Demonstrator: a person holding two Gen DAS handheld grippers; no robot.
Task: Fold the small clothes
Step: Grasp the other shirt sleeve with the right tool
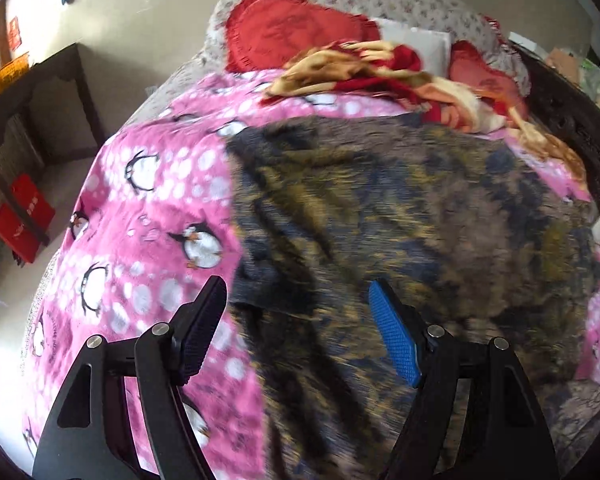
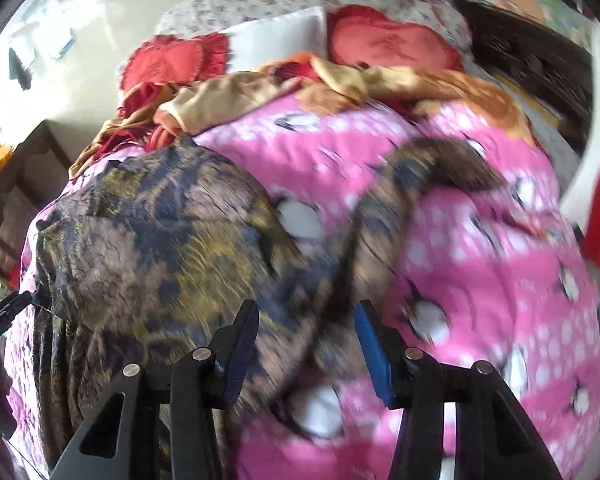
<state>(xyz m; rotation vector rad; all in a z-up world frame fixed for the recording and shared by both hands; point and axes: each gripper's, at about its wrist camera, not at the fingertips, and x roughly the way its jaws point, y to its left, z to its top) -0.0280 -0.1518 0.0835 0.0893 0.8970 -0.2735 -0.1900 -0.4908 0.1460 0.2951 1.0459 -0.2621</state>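
- I work over a bed [image 1: 40, 344] covered with a pink penguin blanket [image 1: 148, 208], in a room with pale walls and a dark shelf at one side.
- Nearest to me, my left gripper [image 1: 300, 336] hangs above the near edge of the garment with its jaws wide apart and nothing between them.
- My right gripper [image 2: 306, 340] has its jaws part-way apart. A strip of the cloth passes below the gap, but the pads do not press on it, as far as the blur lets me see.
- The dark brown and gold patterned garment [image 1: 400, 216] lies spread on the blanket in the middle of the bed. One long part, probably a sleeve [image 2: 412, 184], stretches away over the pink towards the right.
- Further back is a heap of red and tan clothes [image 1: 380, 72], then red cushions [image 1: 284, 32] against a flowered cover.
- I judge the step in hand is to bring the sleeve in over the body. To do it well I should take the sleeve near its end, lift it only a little, and lay it flat so no wrinkle is trapped.
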